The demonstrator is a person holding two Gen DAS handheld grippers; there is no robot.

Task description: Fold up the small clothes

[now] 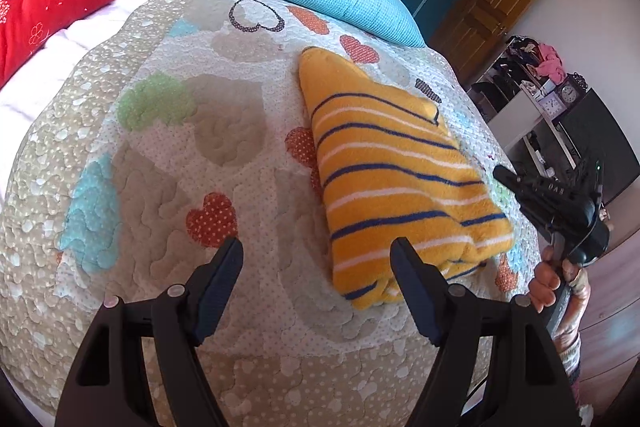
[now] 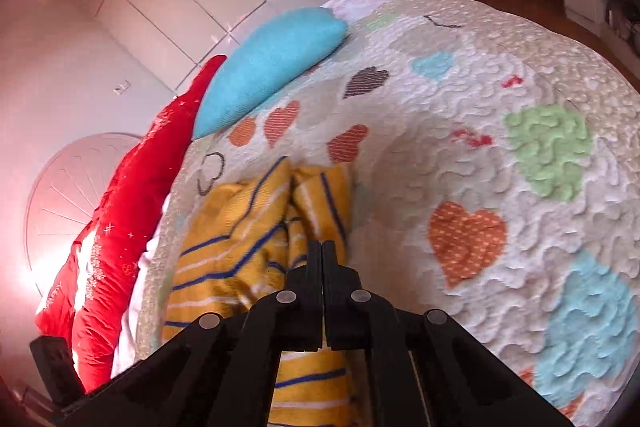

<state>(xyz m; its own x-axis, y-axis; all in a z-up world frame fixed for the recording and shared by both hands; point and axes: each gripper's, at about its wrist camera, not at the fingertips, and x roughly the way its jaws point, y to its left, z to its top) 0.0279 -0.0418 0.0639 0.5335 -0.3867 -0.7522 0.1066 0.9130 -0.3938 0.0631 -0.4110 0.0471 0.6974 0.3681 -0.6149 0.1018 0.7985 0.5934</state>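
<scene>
A: The yellow striped garment lies folded on the quilted bed, right of the gaping, empty left claw.

B: And the right claw is pinched tight, holding nothing (fabric sits beneath it). I'd tidy the loose near edge before a final fold.

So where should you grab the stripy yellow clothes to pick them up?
Probably at the thick folded edge nearest the open left gripper. The stripy yellow garment lies flat on the quilt, and that near edge is bunched into layers, so it gives the fingers something to pinch. Come in low from the near side, one finger sliding under the fold. The right gripper is shut, holding nothing.
</scene>
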